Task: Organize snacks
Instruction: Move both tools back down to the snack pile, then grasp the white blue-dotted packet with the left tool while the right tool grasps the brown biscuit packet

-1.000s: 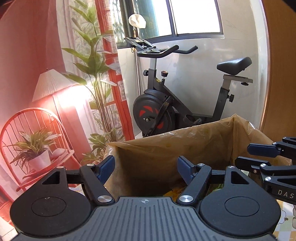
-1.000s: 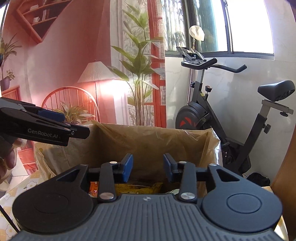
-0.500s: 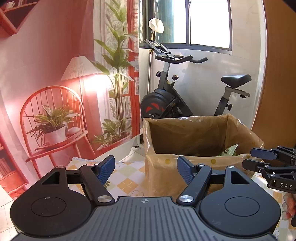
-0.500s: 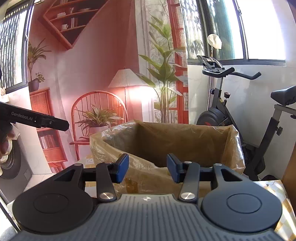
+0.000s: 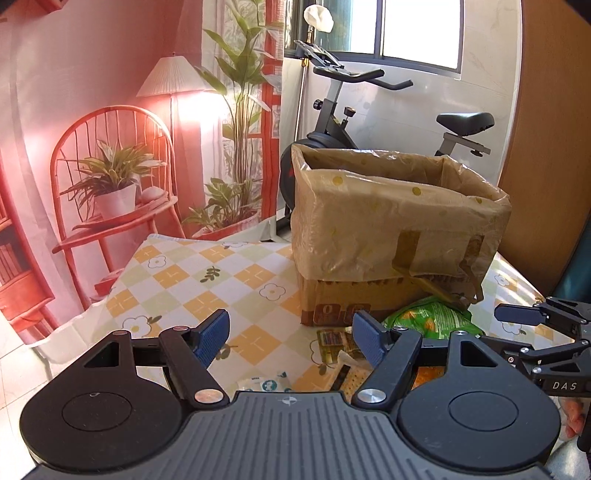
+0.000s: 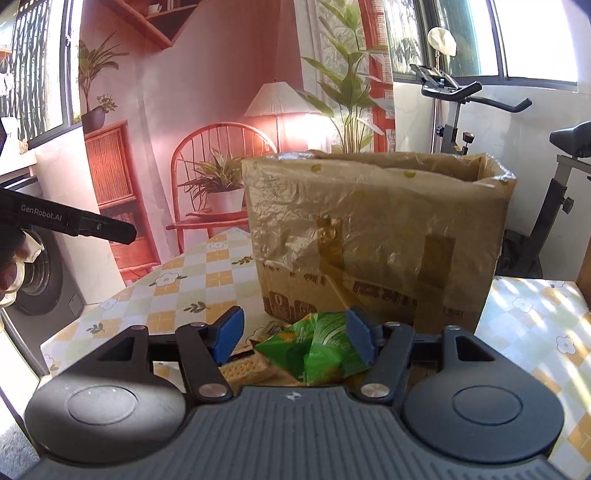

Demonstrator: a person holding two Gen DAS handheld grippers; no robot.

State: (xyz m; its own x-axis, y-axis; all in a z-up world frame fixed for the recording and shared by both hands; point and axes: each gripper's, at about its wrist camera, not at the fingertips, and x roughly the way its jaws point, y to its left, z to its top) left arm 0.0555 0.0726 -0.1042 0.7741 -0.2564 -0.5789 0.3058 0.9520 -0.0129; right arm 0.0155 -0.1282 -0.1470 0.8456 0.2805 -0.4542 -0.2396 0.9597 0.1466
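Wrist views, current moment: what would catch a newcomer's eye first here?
The big cardboard box lined with a crinkled brown plastic bag dominates, standing on the flower-checked tablecloth. At its foot lies a bright green snack bag, framed between the blue pads of the right claw, whose jaws have just been opening and are not pressing it. Behind are a red room-scene backdrop and an exercise bike.

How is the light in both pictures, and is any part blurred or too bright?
Left wrist view: the window is blown out white, and the lined box is sharp. Right wrist view: dappled sun patches on the tablecloth, the lamp on the backdrop glows hazily, and fisheye bending curves the edges.
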